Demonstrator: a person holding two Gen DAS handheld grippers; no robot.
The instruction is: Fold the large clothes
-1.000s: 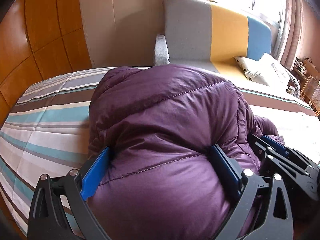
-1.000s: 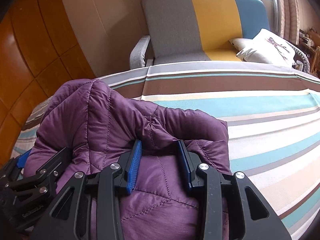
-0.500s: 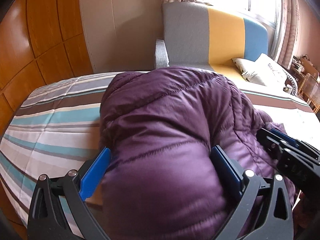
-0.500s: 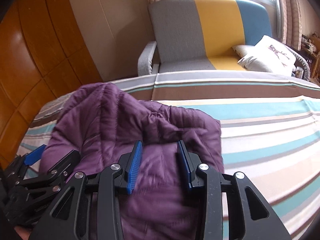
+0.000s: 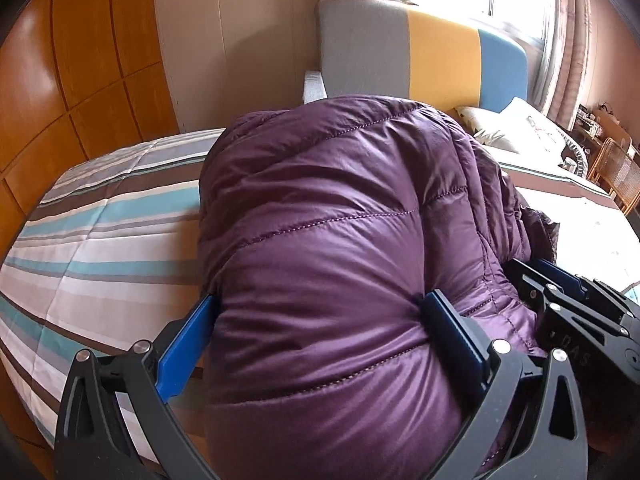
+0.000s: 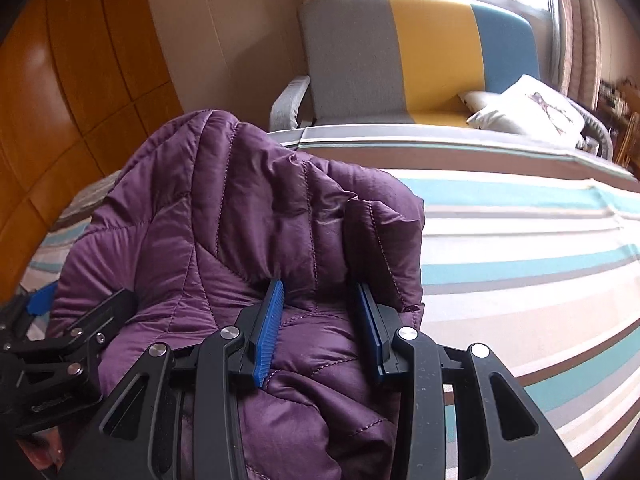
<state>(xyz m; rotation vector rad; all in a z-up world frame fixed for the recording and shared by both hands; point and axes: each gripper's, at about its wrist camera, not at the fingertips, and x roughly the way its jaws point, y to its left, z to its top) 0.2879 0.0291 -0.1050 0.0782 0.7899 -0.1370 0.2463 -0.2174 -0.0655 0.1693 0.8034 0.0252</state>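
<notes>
Purple quilted jacket (image 5: pixel 328 264), bunched: clamped wide between left gripper (image 5: pixel 320 316) pads, pinched narrower in right gripper (image 6: pixel 320 300). Beyond both: striped bedspread (image 6: pixel 520 248), tricolour armchair (image 6: pixel 416 52).

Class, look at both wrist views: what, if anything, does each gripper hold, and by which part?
Both hold the purple puffer jacket. The left gripper clamps a thick folded bulk of it; the right gripper pinches a narrower bunched fold near its edge.
</notes>
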